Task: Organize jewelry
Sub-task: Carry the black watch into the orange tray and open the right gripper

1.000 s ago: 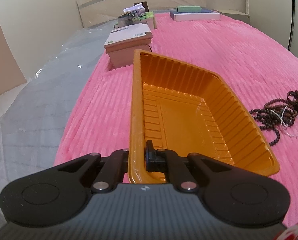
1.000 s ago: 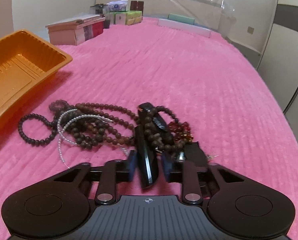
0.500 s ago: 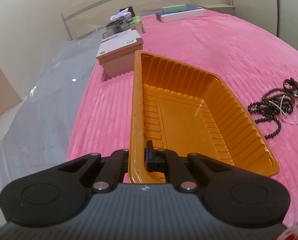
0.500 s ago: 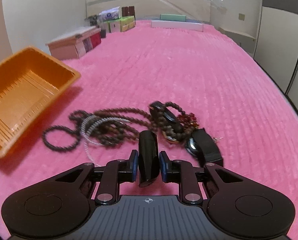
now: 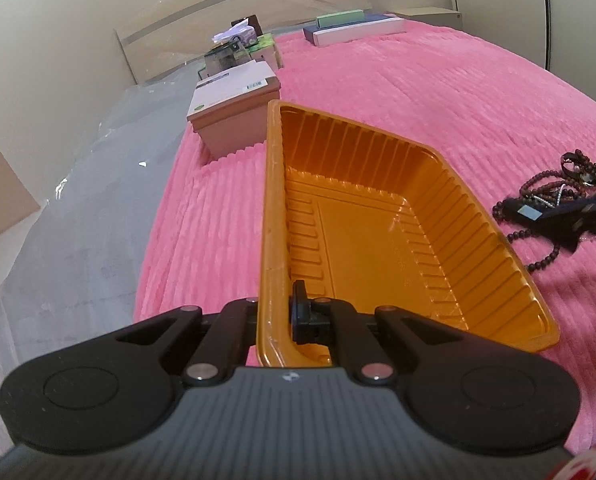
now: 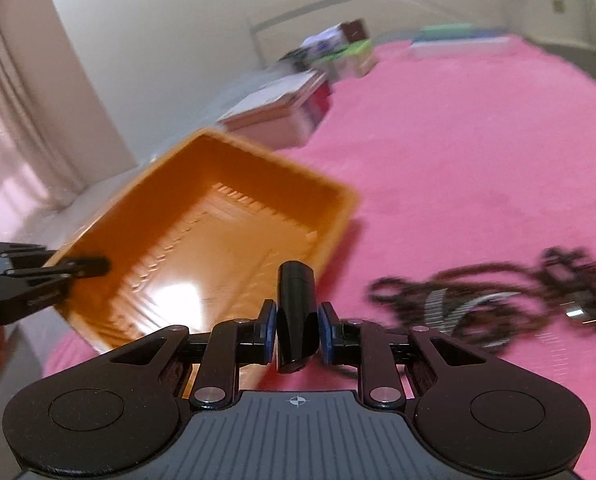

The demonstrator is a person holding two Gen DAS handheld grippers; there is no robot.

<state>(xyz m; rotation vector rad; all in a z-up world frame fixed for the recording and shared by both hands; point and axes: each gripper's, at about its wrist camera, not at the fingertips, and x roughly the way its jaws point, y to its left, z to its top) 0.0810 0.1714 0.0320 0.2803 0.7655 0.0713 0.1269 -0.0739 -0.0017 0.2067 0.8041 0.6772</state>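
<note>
One orange plastic tray (image 5: pixel 378 240) sits on the pink ribbed blanket (image 5: pixel 418 92) of a bed, and nothing lies in it; its floor and ribbed walls are bare and glossy. The left tool (image 5: pixel 275 312) is clamped tight on the tray's near wall, one finger inside and one outside the rim. The right tool (image 6: pixel 295 330) pinches a black, smooth, curved piece (image 6: pixel 295 312), something like a bangle or thick band, which stands upright between the blue pads (image 6: pixel 267 330); it is lifted off the blanket, just beside the tray's near corner in the right wrist view. The rest of the jewelry (image 5: pixel 554 200) lies in a tangled heap on the blanket to the right of the tray, near it but apart: strands of dark brown round beads, a thin silvery chain and a few darker pieces, blurred in the right wrist view. Beyond the tray a pinkish box (image 5: pixel 233 120) with a white label on top rests on the blanket, with more boxes (image 5: pixel 237 50) farther back near the wall.
</note>
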